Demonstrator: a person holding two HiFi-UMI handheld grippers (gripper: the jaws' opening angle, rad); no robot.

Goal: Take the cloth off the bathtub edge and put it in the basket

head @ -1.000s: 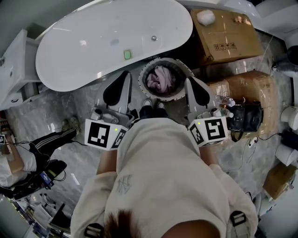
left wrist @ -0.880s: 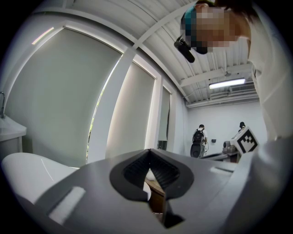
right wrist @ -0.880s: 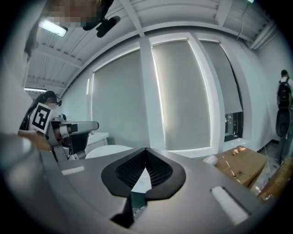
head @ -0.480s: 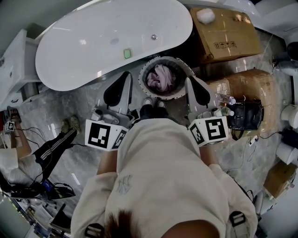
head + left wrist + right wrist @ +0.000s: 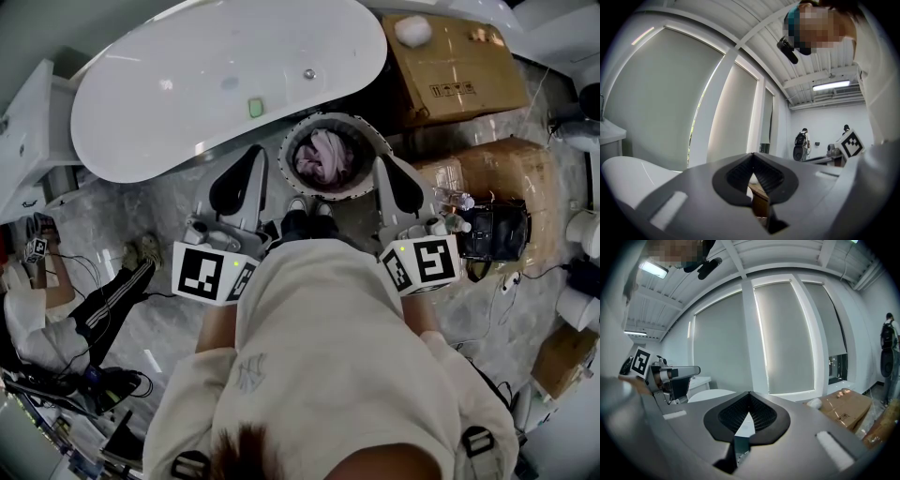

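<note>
- The white bathtub fills the top of the head view. I see no cloth on its near edge, only a small green thing lying further in.
- The round basket stands on the floor, just beside the bathtub's near edge.
- The pink cloth lies bunched inside the basket, so I judge that the task is done.
- The left gripper has its jaws pressed together and holds nothing.
- The right gripper is also pressed together and empty.
- The cloth lies ahead, between the two gripper tips. Both are about equally near, one on each side of the basket.
</note>
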